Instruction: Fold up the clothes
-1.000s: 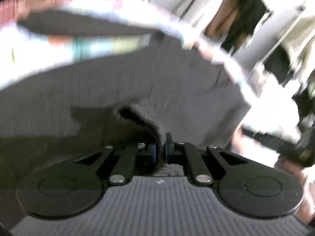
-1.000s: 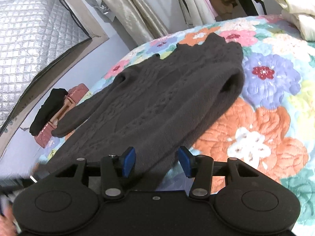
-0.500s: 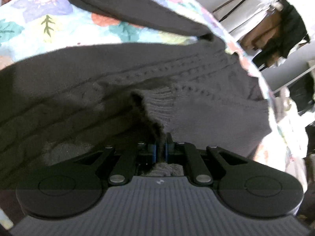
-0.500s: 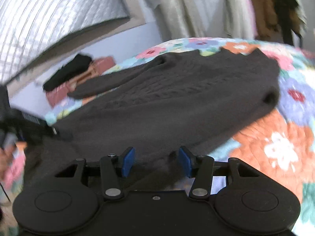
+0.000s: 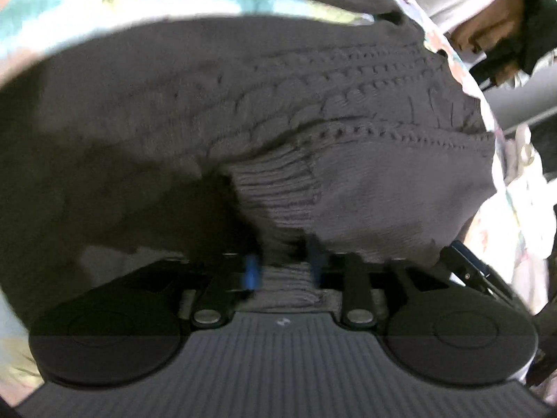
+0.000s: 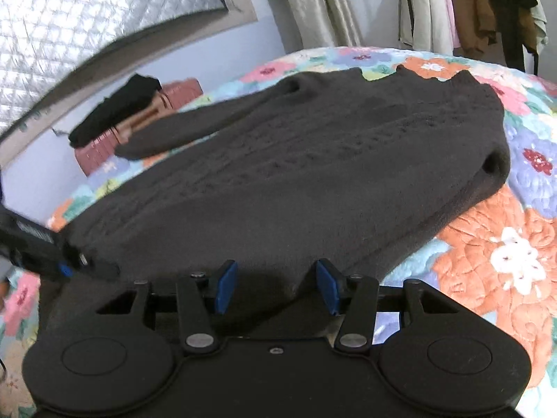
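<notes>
Floral quilt (image 6: 494,244) in orange, blue and pink covers the bed, with pale curtains (image 6: 323,3) and hanging clothes (image 6: 487,7) behind it and a quilted silver panel (image 6: 87,17) at the upper left. Spread across the quilt lies a dark grey cable-knit sweater (image 6: 313,174), partly folded: its right edge is doubled over into a thick rounded fold, and one sleeve (image 6: 195,129) stretches flat toward the left. Raised braided cables run across the knit, and a ribbed cuff (image 5: 278,191) lies bunched on top of the body. The left gripper (image 5: 282,270) sits low over the sweater, its blurred blue pads parted with the ribbed cuff between them. The right gripper (image 6: 275,285) stands wide apart at the sweater's near hem, dark knit lying between the pads.
</notes>
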Motion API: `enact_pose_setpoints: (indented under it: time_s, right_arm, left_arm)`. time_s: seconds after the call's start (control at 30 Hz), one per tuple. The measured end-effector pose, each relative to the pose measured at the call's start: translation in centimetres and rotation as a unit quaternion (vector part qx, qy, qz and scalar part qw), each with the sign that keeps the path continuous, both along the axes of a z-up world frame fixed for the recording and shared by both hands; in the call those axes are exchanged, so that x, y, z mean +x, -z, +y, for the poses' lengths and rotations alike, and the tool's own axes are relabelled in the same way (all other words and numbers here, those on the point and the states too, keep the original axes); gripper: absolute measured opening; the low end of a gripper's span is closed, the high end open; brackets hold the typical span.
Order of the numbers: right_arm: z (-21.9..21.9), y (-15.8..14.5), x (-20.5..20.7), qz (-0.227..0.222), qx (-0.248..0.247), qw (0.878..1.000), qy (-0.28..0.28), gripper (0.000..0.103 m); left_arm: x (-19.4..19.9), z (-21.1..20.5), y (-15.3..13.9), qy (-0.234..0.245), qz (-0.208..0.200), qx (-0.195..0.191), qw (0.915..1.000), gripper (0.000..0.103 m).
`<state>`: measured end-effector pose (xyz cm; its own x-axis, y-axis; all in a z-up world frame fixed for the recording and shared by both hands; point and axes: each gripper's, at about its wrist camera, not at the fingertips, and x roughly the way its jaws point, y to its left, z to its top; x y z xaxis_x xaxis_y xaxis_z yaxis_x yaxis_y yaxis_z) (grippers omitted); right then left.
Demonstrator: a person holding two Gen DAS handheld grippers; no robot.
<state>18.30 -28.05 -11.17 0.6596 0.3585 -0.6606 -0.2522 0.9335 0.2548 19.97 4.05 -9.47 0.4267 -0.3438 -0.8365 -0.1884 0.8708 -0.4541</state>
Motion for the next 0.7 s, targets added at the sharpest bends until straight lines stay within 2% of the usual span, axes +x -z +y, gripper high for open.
enact_pose_setpoints:
  time_s: [0.07, 0.17, 0.27, 0.4, 0.47, 0.57, 0.63, 0.7]
  right_arm:
    - [1.2, -0.7, -0.5, -0.014, -0.024, 0.999, -0.02, 0.056]
    - [2.7, -2.2, 0.0, -0.011, -0.02, 0.999, -0.037, 0.056]
    - [4.0, -4.9, 2.0, 0.006, 0.01, 0.999, -0.044, 0.056]
    - [7.1, -9.1, 5.7, 0.023, -0.02, 0.997, -0.076, 0.063]
    - [8.8, -10.2, 7.5, 0.023, -0.022, 0.994, -0.1, 0.07]
    - [11.5, -10.8, 10.3, 0.024, -0.033, 0.991, -0.124, 0.075]
    - [13.1, -10.4, 12.2, 0.026, -0.046, 0.99, -0.128, 0.075]
    - [14.5, -9.7, 14.0, 0.033, -0.05, 0.99, -0.13, 0.075]
  left_arm:
    - [-0.2, 0.4, -2.0, 0.004, -0.027, 0.014, 0.9995, 0.05]
    - [-0.1, 2.3, -4.4, 0.001, -0.059, 0.008, 0.9982, 0.055]
    - [1.3, 5.2, -5.7, -0.016, -0.079, 0.028, 0.9964, 0.055]
    - [4.0, 9.4, -6.3, -0.038, -0.112, 0.055, 0.9914, 0.057]
    - [6.5, 11.5, -5.6, -0.053, -0.111, 0.067, 0.9902, 0.058]
    - [10.7, 13.8, -4.7, -0.059, -0.072, 0.126, 0.9877, 0.059]
    - [13.1, 15.1, -4.1, -0.076, -0.058, 0.13, 0.9869, 0.059]
    - [15.0, 16.6, -3.6, -0.093, -0.066, 0.114, 0.9869, 0.06]
